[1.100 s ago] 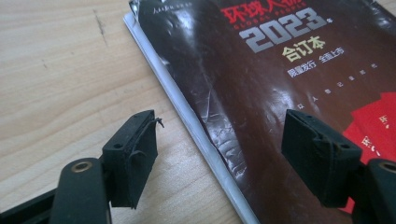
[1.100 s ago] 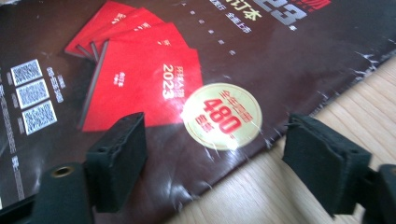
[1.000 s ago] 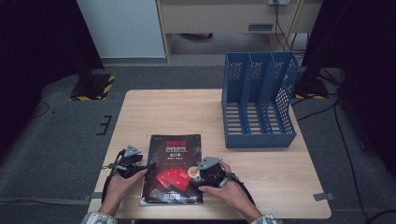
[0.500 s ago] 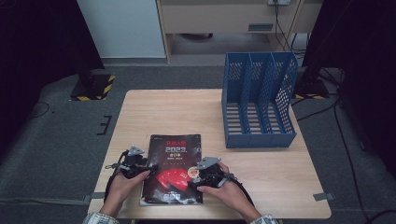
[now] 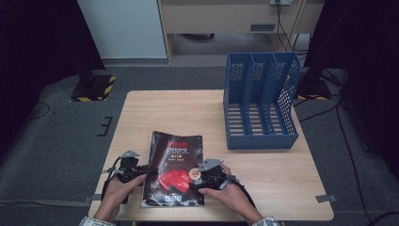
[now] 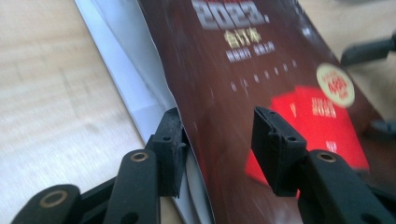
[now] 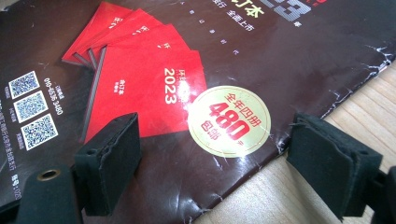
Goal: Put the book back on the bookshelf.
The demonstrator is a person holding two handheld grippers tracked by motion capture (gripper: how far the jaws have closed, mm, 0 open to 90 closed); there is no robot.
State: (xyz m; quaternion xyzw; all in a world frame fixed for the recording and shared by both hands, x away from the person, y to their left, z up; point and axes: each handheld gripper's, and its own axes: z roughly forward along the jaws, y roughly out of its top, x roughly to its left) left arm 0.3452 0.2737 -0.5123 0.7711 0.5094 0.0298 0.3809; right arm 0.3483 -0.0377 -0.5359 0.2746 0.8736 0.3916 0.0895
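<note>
Our left tool [image 6: 217,140] has been closing around the magazine's [image 5: 175,169] lifted cover edge; our right tool [image 7: 212,163] gapes over its right edge.

Both forearms enter from the near table edge, each hand gripping a black two-jaw tool. The left gripper [image 5: 141,170] lies low, jaws part-spread and just been closing, pointed inward. The right gripper [image 5: 192,178] sits level, jaws spread wide, pointed toward the left one.
</note>
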